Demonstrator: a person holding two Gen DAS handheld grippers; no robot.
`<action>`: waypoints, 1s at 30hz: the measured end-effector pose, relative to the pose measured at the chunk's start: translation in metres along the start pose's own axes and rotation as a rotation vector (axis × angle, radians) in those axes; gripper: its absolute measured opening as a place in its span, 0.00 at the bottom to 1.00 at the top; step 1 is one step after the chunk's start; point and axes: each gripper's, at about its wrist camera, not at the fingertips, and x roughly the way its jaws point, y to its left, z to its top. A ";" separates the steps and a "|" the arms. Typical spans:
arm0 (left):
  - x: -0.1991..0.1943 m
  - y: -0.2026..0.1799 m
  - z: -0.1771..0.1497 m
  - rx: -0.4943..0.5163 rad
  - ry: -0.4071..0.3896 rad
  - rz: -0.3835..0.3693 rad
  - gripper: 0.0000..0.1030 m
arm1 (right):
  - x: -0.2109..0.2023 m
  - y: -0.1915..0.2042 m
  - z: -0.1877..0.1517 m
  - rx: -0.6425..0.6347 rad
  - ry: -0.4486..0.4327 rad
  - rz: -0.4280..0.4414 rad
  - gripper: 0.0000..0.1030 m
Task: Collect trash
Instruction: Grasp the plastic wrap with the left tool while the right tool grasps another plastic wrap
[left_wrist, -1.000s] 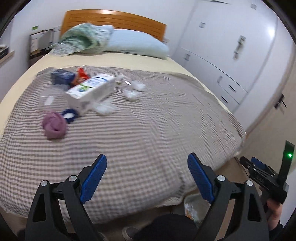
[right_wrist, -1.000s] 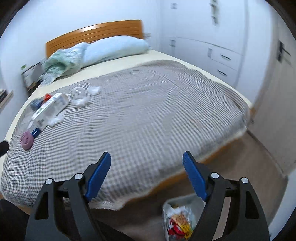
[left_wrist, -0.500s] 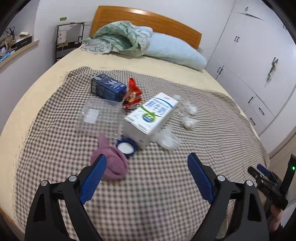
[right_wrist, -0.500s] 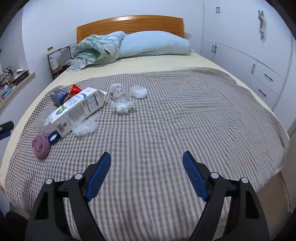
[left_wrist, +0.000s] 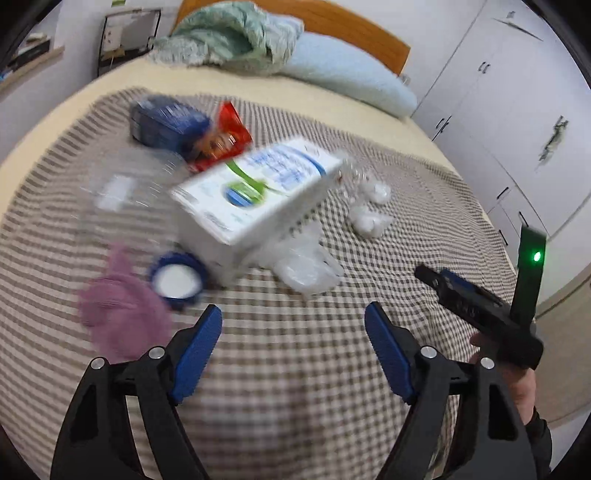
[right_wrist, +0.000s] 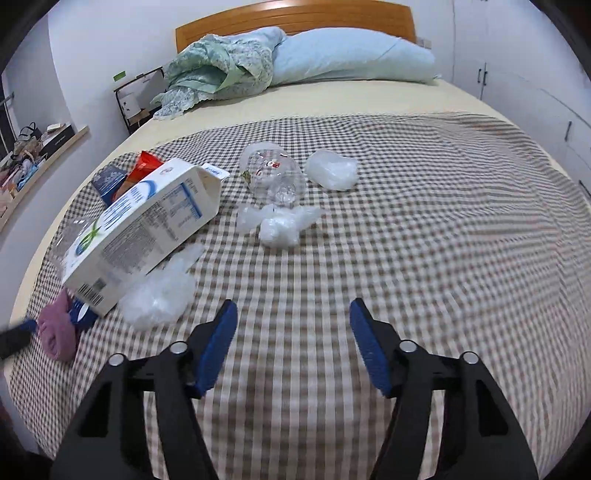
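A: Both tools now hang over the checked blanket (right_wrist: 406, 221), close to the litter; a second ago they were back past the foot of the bed.

B: Jaw state?

A: Left tool (left_wrist: 293, 350) and right tool (right_wrist: 290, 341) have just been closing a little, yet stand apart with nothing between them.

B: Trash?

A: All around the milk carton (right_wrist: 147, 229): plastic wrap (right_wrist: 159, 295) just beside it, a crushed clear bottle (right_wrist: 273, 177) beyond, a purple cloth (left_wrist: 118, 306) at its near end. Nothing collected yet, I judge; a first pick is within reach.
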 end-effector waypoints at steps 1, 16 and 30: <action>0.011 -0.004 0.002 -0.016 0.003 0.006 0.74 | 0.007 -0.001 0.007 -0.002 0.000 0.014 0.59; 0.103 -0.023 0.012 0.015 0.026 0.149 0.30 | 0.095 -0.028 0.050 0.255 0.121 0.207 0.23; 0.006 -0.040 -0.011 0.139 -0.099 0.021 0.11 | -0.048 -0.011 -0.033 0.194 0.046 0.126 0.17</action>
